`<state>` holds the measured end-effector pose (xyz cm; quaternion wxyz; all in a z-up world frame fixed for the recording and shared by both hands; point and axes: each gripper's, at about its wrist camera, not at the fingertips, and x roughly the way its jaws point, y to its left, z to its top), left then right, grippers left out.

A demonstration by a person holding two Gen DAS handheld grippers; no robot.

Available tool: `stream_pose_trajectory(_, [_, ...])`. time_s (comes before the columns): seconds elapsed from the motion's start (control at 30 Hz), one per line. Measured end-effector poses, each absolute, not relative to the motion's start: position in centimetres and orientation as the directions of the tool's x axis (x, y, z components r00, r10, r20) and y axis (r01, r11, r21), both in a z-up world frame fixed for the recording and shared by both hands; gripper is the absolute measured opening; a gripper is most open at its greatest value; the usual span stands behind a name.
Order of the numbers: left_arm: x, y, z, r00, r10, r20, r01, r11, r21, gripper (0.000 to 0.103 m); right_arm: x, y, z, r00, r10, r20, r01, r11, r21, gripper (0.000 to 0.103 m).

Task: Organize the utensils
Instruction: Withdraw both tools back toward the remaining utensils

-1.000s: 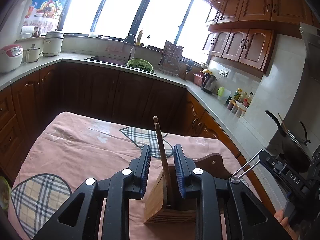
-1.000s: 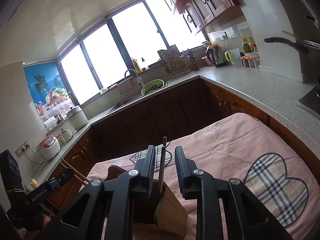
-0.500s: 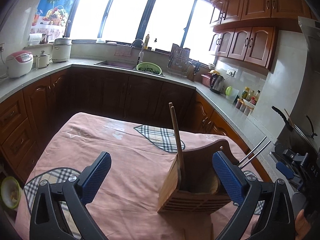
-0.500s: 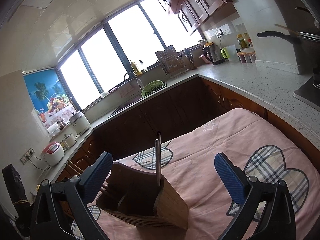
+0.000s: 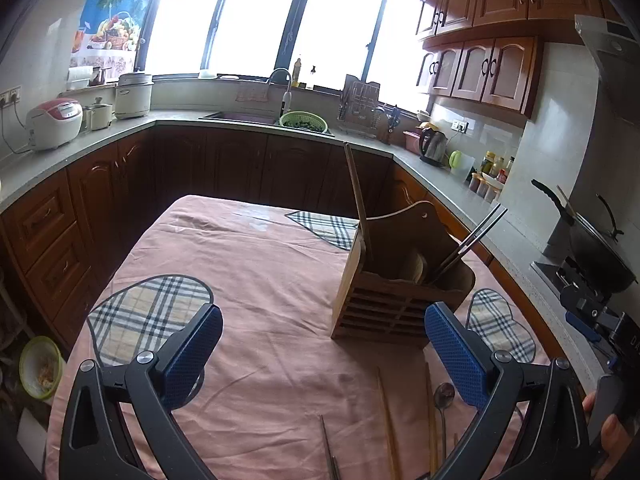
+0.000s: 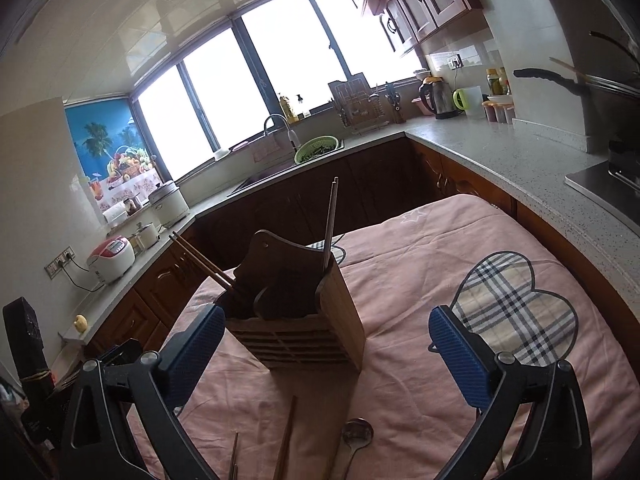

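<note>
Wooden utensil holder (image 5: 400,280): upright on the pink-clothed desk (image 5: 260,280), centre right of the left wrist view, lower centre of the right. Wooden chopsticks (image 5: 357,196) and metal chopsticks (image 5: 472,240) stand in it. Spoon (image 6: 356,436) and loose chopsticks (image 6: 286,436): flat on the cloth, lower frame edge. Left gripper (image 5: 324,356) and right gripper (image 6: 326,356): fingers just spread wide apart, nothing between them.

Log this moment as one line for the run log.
left tongs: open, empty | right tongs: open, empty | wooden holder: chopsticks inside | spoon: on cloth
</note>
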<state>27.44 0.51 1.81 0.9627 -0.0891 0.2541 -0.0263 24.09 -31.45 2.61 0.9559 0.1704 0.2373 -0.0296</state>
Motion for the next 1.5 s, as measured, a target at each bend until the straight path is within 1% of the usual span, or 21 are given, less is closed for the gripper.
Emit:
stream_pose_trajectory(0.17, [23.2,1.2,2.4,0.879,-0.11,-0.464,0.017,0.98,-0.2,0.102,20.9,-30.3,2.0,0.875,0.007,-0.484,0.143,0.951,0.273,0.103])
stream_pose_trajectory(0.3, [20.3,1.8,2.0,0.874,-0.139,-0.465,0.041,0.976,-0.215,0.102,18.4,-29.5,1.2,0.868,0.017,-0.496,0.133,0.955,0.266,0.103])
stream_pose_trajectory(0.47, [17.4,1.6,0.9,0.859,-0.097,-0.503,0.005,0.983,-0.181,0.102,15.9,-28.4,0.3,0.861,0.018,-0.508,0.125,0.961,0.246,0.103])
stream_pose_trajectory(0.57, [16.5,1.8,0.3,0.821,-0.085,-0.564,-0.032,0.98,-0.195,0.102,14.3,-27.9,-0.2,0.86,0.007,-0.51,0.129,0.964,0.231,0.103])
stream_pose_trajectory(0.63, [16.3,2.0,0.0,0.793,-0.106,-0.6,-0.033,0.976,-0.216,0.102,13.5,-27.7,-0.7,0.854,0.005,-0.52,0.131,0.966,0.224,0.103])
stream_pose_trajectory(0.73, [15.6,1.9,-0.1,0.774,-0.096,-0.625,-0.027,0.983,-0.184,0.102,12.4,-27.2,-1.4,0.849,0.003,-0.529,0.133,0.966,0.219,0.103])
stream_pose_trajectory(0.8, [14.8,1.9,0.0,0.784,-0.052,-0.618,-0.055,0.987,-0.153,0.102,11.8,-27.0,-1.9,0.846,-0.004,-0.533,0.138,0.967,0.212,0.103])
stream_pose_trajectory(0.9, [13.3,2.1,0.1,0.798,-0.018,-0.602,-0.084,0.986,-0.141,0.102,11.2,-26.6,-2.7,0.842,-0.002,-0.54,0.135,0.969,0.206,0.103])
stream_pose_trajectory(1.0, [12.1,2.4,-0.5,0.795,0.032,-0.606,-0.135,0.983,-0.125,0.102,10.7,-26.1,-3.4,0.837,-0.001,-0.547,0.13,0.972,0.198,0.103])
stream_pose_trajectory(1.13, [10.5,2.5,-1.0,0.809,0.039,-0.587,-0.155,0.977,-0.149,0.102,10.1,-25.5,-4.2,0.836,-0.004,-0.549,0.126,0.975,0.185,0.103])
stream_pose_trajectory(1.23, [10.3,2.3,-1.5,0.811,0.017,-0.585,-0.132,0.979,-0.154,0.102,10.0,-25.2,-4.6,0.829,-0.003,-0.559,0.123,0.977,0.177,0.103])
stream_pose_trajectory(1.3, [10.7,2.1,-1.8,0.805,0.014,-0.593,-0.121,0.983,-0.141,0.102,10.1,-25.1,-4.8,0.825,-0.003,-0.565,0.124,0.976,0.176,0.103])
stream_pose_trajectory(1.4, [11.4,1.5,-1.9,0.787,0.031,-0.616,-0.108,0.99,-0.087,0.102,10.1,-25.2,-5.1,0.823,0.003,-0.568,0.124,0.975,0.185,0.103])
stream_pose_trajectory(1.5, [11.7,1.1,-1.8,0.778,0.025,-0.628,-0.092,0.993,-0.075,0.102,10.2,-25.3,-5.1,0.821,0.002,-0.571,0.126,0.975,0.184,0.103])
